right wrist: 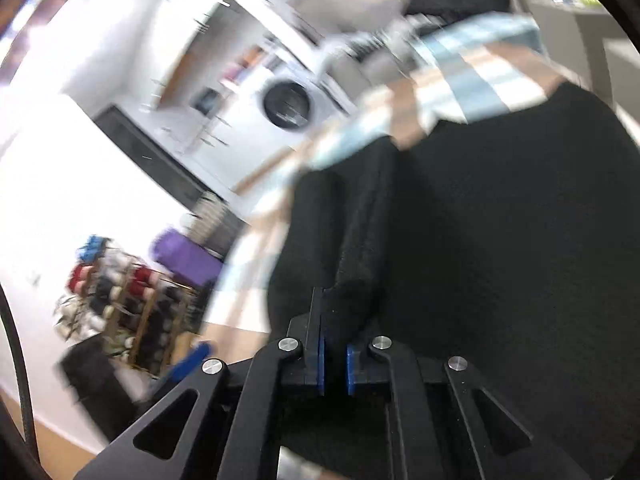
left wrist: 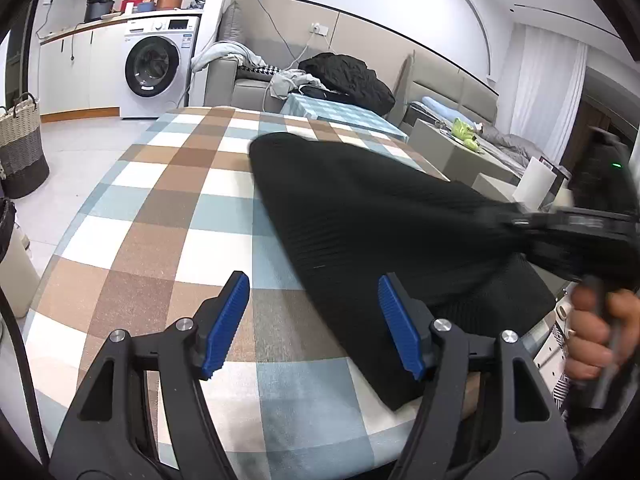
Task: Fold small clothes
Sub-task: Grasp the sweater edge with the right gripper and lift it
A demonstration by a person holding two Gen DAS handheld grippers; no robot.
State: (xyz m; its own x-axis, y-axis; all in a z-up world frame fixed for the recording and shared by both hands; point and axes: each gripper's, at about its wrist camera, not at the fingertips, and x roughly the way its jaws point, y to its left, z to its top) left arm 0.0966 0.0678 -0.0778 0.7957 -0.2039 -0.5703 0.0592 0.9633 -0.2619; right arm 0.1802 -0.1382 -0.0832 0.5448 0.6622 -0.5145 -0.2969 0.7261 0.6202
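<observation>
Blurred right tongs (right wrist: 335, 354) pinch black garment (right wrist: 500, 240), hiding tablecloth (right wrist: 472, 80)

Pretty lived-in room: the white washing machine (left wrist: 158, 68) sits against the back wall under a counter, white cabinets (left wrist: 78, 74) just left of it and a woven laundry basket (left wrist: 22, 146) further left on the pale tiled floor (left wrist: 80, 148). Right of the washer there's a grey sofa (left wrist: 240, 80) heaped with stuff, below a beige padded wall panel (left wrist: 360, 36). Far right is what looks like a sheer white curtain (left wrist: 548, 84), though it's fuzzy at the edge.
</observation>
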